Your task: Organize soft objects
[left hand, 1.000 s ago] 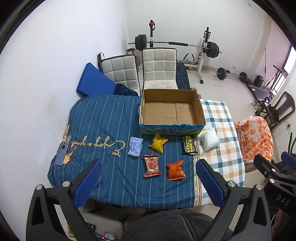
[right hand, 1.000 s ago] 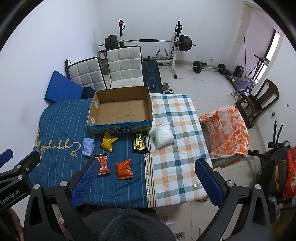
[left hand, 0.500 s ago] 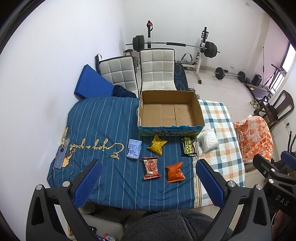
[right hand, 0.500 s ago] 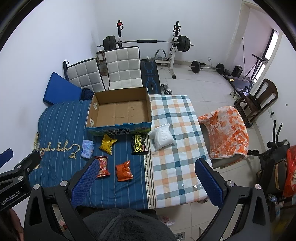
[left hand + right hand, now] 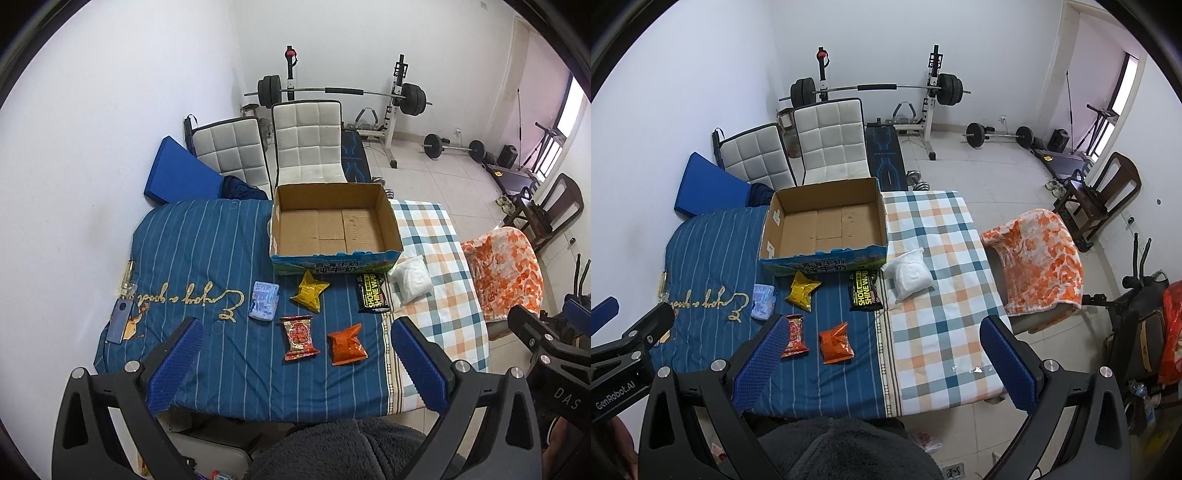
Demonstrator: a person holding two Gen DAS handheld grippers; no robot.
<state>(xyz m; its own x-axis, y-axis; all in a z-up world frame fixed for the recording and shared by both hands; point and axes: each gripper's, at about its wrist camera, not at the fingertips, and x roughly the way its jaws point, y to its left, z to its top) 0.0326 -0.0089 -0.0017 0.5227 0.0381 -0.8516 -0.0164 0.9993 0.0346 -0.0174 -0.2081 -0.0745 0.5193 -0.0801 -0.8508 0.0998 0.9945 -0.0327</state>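
While upright, red packet [image 5: 299, 338] runs toward box [image 5: 334, 254].

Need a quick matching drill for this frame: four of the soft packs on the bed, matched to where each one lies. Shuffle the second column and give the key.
Things:
1. white pouch
2. black wipes pack
3. light blue pack
4. orange packet

Places:
A. leftmost of the packs, on the blue striped cover
B. on the checked cover, right of the cardboard box
C. nearest the camera, right of the red packet
D. just in front of the box's right front corner, at the seam of the two covers

Pairs: 1-B, 2-D, 3-A, 4-C
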